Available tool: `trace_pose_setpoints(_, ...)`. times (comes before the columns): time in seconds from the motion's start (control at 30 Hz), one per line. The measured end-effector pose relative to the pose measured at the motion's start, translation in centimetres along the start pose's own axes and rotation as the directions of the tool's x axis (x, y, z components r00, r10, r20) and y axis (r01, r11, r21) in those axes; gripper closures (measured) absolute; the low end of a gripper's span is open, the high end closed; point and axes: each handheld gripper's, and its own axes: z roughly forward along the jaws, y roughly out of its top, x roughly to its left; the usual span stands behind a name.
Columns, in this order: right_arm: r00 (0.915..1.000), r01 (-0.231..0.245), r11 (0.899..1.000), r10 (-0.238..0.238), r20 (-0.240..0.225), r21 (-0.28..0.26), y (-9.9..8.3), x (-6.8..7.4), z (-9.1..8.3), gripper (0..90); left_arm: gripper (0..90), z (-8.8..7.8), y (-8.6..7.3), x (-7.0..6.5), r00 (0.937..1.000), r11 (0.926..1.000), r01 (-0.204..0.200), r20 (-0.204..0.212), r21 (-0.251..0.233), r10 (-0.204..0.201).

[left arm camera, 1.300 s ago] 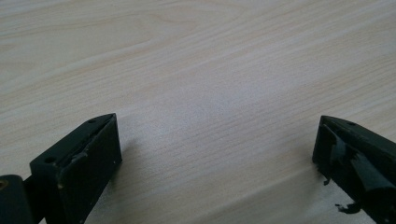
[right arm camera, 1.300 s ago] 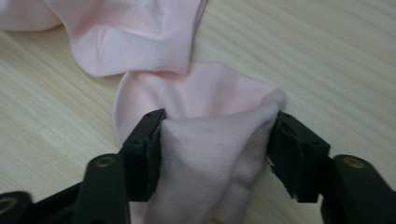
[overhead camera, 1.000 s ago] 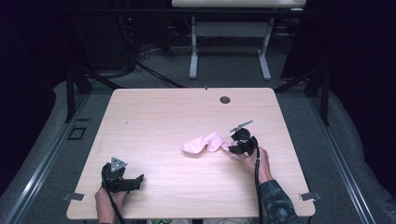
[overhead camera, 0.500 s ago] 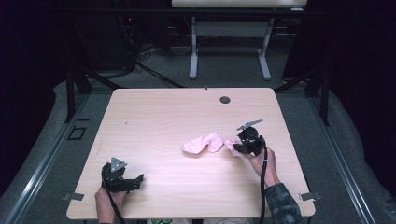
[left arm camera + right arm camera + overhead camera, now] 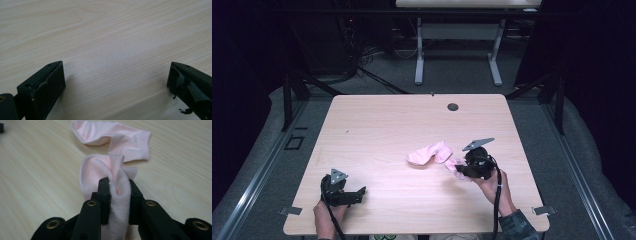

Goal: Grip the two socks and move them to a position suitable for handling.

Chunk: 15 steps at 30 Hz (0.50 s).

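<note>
Right gripper [image 5: 119,185] fingers clamped on bunched pink sock [image 5: 112,167]; left gripper [image 5: 116,75] fingers spread, empty.

The counter [image 5: 412,125] is evenly lit from above while the room around it sinks into near-black. The high view is soft and grainy. In the left gripper view a pale sheen lies on the wood and the near black tongs [image 5: 115,82] are blurred, casting faint shadows.

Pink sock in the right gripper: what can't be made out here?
- Right gripper view: the pinched part of the held sock is hidden between the right gripper jaws.
- High view: the right gripper covers where it grips; the other sock is too small for detail.
</note>
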Motion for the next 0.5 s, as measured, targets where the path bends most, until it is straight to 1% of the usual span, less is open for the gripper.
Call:
trace_pose_setpoints(0.03, 0.9997, 0.022, 1.0, -0.022, -0.012, 0.004, -0.2, 0.8, -0.1, 77.0, 1.4, 0.0, 0.0, 0.0, 1.0, 1.0, 0.001, 0.0, -0.001, -0.001)
trace_pose_setpoints(0.13, 0.9983, 0.042, 0.999, -0.042, -0.04, 0.006, -0.4, 2.1, -0.2, 77.0, 1.4, 0.0, 0.0, 0.0, 1.0, 1.0, 0.002, -0.001, -0.001, -0.002)
trace_pose_setpoints(0.2, 0.9966, 0.058, 0.998, -0.057, -0.059, 0.013, -0.5, 2.9, -0.2, 77.0, 1.4, 0.0, 0.0, 0.0, 1.0, 1.0, 0.002, 0.0, -0.002, -0.002)
trace_pose_setpoints(0.23, 0.9966, 0.058, 0.998, -0.057, -0.059, 0.013, -0.5, 2.9, -0.2, 77.0, 1.4, 0.0, 0.0, 0.0, 1.0, 1.0, 0.002, -0.001, -0.002, -0.002)
trace_pose_setpoints(0.27, 0.994, 0.078, 0.997, -0.077, -0.079, 0.013, -0.7, 3.6, 0.0, 77.0, 1.4, 0.0, 0.0, 0.0, 1.0, 1.0, 0.002, 0.0, -0.001, -0.002)
trace_pose_setpoints(0.3, 0.9933, 0.084, 0.996, -0.082, -0.081, 0.02, -0.8, 4.0, 0.0, 77.0, 1.4, 0.0, 0.0, 0.0, 1.0, 1.0, 0.001, 0.0, -0.001, -0.001)
trace_pose_setpoints(0.37, 0.9905, 0.098, 0.995, -0.095, -0.1, 0.023, -1.0, 4.7, 0.2, 77.0, 1.4, 0.0, 0.0, 0.0, 1.0, 1.0, 0.002, 0.0, -0.001, -0.002)
trace_pose_setpoints(0.4, 0.9905, 0.098, 0.995, -0.095, -0.1, 0.023, -1.0, 4.7, 0.2, 77.0, 1.4, 0.0, 0.0, 0.0, 1.0, 1.0, 0.002, 0.0, -0.001, -0.002)
trace_pose_setpoints(0.43, 0.9873, 0.112, 0.993, -0.108, -0.116, 0.028, -1.3, 5.3, 0.4, 76.9, 1.4, 0.0, 0.0, 0.0, 1.0, 1.0, 0.003, 0.0, -0.001, -0.003)
trace_pose_setpoints(0.5, 0.9852, 0.119, 0.992, -0.114, -0.128, 0.036, -1.6, 5.9, 0.7, 76.9, 1.4, 0.0, 0.0, 0.0, 1.0, 1.0, 0.002, 0.0, -0.001, -0.002)
